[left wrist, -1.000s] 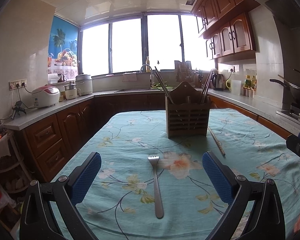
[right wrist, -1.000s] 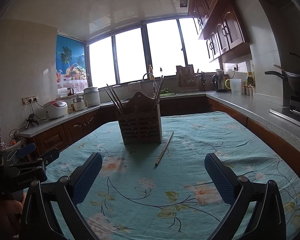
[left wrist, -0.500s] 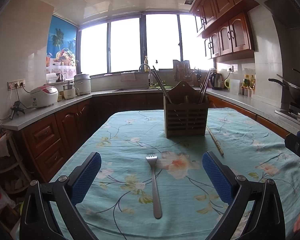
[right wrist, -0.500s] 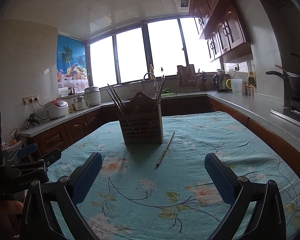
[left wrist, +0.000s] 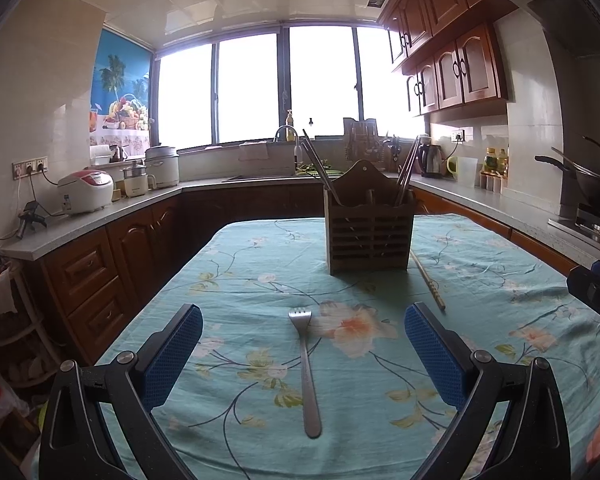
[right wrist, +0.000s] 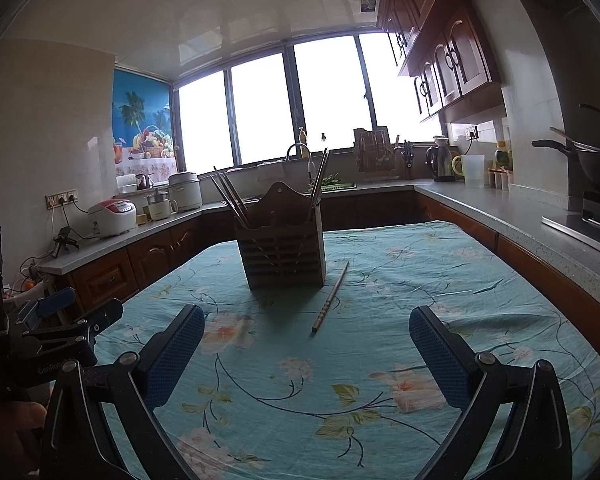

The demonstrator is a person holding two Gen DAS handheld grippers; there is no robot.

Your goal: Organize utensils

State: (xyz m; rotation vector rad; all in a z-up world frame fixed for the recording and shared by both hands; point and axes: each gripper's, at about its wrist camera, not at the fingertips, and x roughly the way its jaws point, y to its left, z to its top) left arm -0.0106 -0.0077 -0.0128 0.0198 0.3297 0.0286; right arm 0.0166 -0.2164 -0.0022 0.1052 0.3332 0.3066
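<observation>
Two hand-held grippers face a table covered by a floral tablecloth (left wrist: 260,264). The left gripper (left wrist: 303,346) hovers with its jaws spread wide and empty, its blue pads (left wrist: 172,356) flanking a metal fork (left wrist: 306,372). The fork lies flat on the cloth, tines toward the far side and handle toward the camera, roughly centred between the pads; this alignment suggests the fork is the intended next pick. The right gripper (right wrist: 306,350) is likewise wide open and holds nothing. Ahead of it a single wooden chopstick (right wrist: 330,298) lies on the cloth, its far end beside the near right corner of the slatted wooden utensil holder (right wrist: 282,256). The holder stands upright near the table's middle, already carrying several chopsticks (right wrist: 230,196) that lean out of its left and right compartments, so it is judged to be the destination for both loose pieces.

Compared with the frames from a second ago, both views are nearly unchanged. In the left view the fork sits slightly higher and the holder slightly nearer, consistent with a small forward advance. Neither utensil has moved on the cloth, and both grippers keep the same wide opening.
</observation>
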